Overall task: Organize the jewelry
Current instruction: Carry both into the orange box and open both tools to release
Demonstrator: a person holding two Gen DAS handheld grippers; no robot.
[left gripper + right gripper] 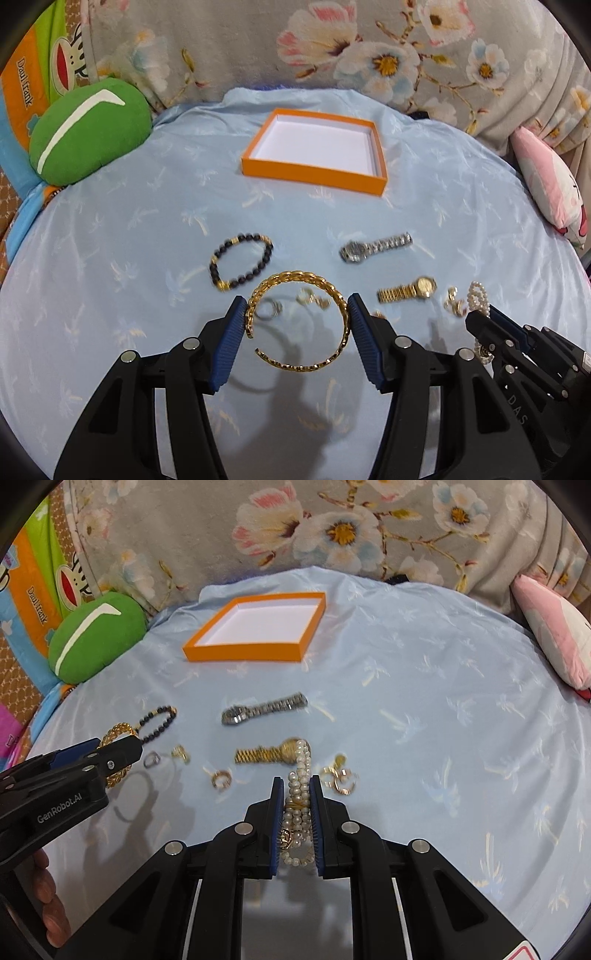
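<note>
My left gripper [297,299] is shut on a gold chain bangle [291,275], its blue pads pressing both sides, and holds it a little above the light blue cloth [110,295]. My right gripper [296,778] is shut on a pearl bracelet [302,760], whose strands hang between the pads. An open orange box [314,177] with an empty white inside lies further back. On the cloth lie a black bead bracelet [240,262], a silver watch [373,247], a gold watch [406,293] and several small rings [221,779].
A green plush cushion [88,133] sits at the back left and a pink pillow [550,184] at the right edge. Floral fabric [369,48] rises behind the box. A person's hand [48,904] grips the left tool at the lower left.
</note>
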